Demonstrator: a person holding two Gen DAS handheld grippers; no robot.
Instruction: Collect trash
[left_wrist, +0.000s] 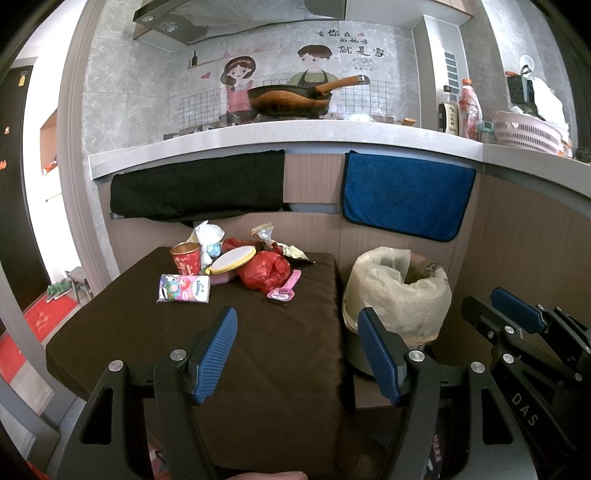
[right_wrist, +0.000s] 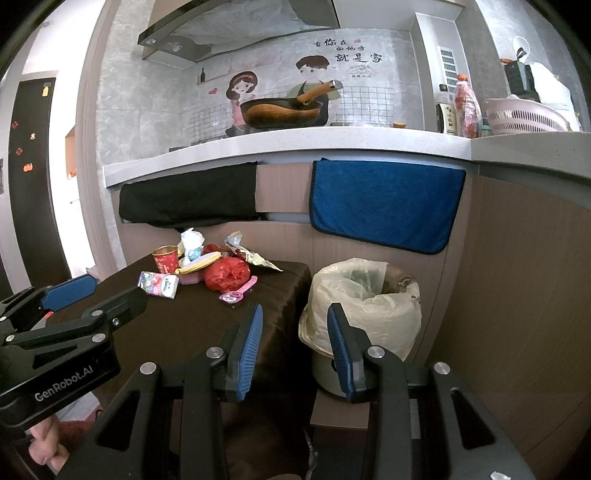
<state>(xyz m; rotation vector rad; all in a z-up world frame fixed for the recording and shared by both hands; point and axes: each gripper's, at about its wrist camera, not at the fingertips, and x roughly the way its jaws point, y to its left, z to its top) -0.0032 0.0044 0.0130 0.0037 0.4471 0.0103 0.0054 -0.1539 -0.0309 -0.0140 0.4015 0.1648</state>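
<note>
A pile of trash sits at the far end of a brown-covered table (left_wrist: 258, 350): a red plastic bag (left_wrist: 264, 271), a red paper cup (left_wrist: 185, 257), a tissue pack (left_wrist: 184, 288), a pink spoon packet (left_wrist: 284, 290), a round lid (left_wrist: 234, 260) and wrappers (left_wrist: 273, 240). A bin lined with a clear bag (left_wrist: 397, 291) stands right of the table. My left gripper (left_wrist: 299, 354) is open and empty, above the table's near part. My right gripper (right_wrist: 295, 349) is open and empty, near the bin (right_wrist: 364, 302). The pile also shows in the right wrist view (right_wrist: 225, 273).
A kitchen counter (left_wrist: 295, 136) runs behind, with a wok (left_wrist: 291, 98), bottles (left_wrist: 469, 109) and a pink basket (left_wrist: 528, 131). A black cloth (left_wrist: 199, 188) and a blue towel (left_wrist: 406, 194) hang below it. A wood panel wall (right_wrist: 517, 295) is at right.
</note>
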